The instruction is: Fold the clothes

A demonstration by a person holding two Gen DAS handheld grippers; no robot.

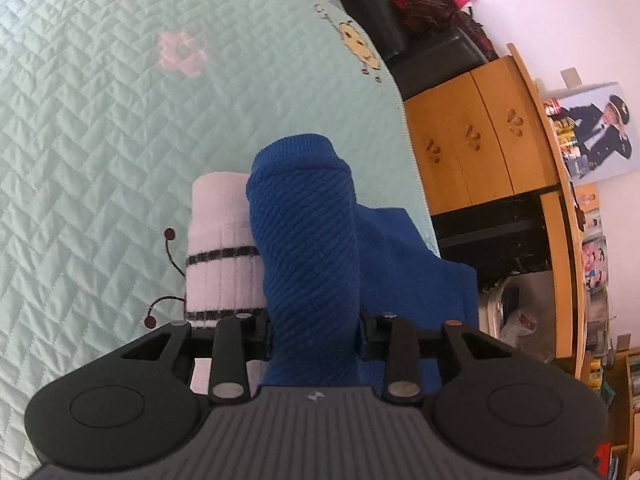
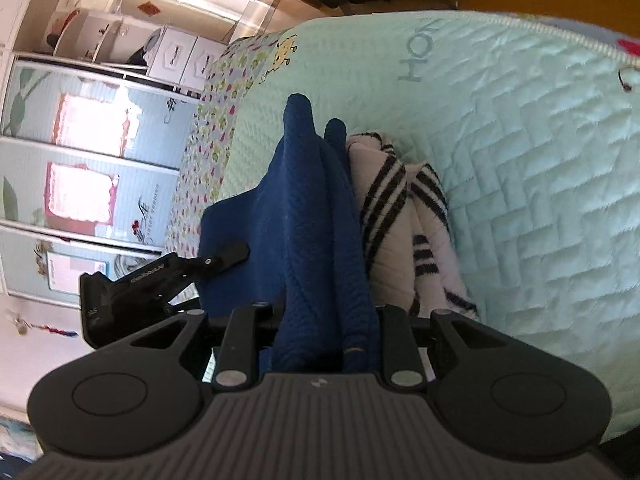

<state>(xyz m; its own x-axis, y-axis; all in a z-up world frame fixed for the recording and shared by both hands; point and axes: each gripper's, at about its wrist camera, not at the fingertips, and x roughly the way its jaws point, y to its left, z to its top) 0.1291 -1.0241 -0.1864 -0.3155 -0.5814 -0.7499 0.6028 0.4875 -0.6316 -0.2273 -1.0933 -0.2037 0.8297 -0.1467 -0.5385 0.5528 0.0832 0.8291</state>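
A dark blue ribbed knit garment (image 1: 308, 220) is bunched into a thick fold that runs straight through my left gripper (image 1: 310, 272). The cloth hides the fingertips, and the jaws are shut on it. In the right wrist view the same blue garment (image 2: 316, 208) passes between the jaws of my right gripper (image 2: 324, 280), which is shut on it too. A white garment with black stripes (image 1: 222, 248) lies against the blue one on the mint quilted bed cover (image 1: 100, 140), to the right of it in the right wrist view (image 2: 400, 208). The left gripper's finger (image 2: 234, 253) rests at the blue cloth's left edge.
The bed cover's edge (image 1: 404, 120) falls off toward a wooden cabinet (image 1: 472, 140) and a black seat piled with clothes (image 1: 420, 52). Beyond the bed in the right wrist view are sliding wardrobe doors (image 2: 80, 160) and white boxes (image 2: 180, 56). The quilt (image 2: 540, 160) stretches out to the right.
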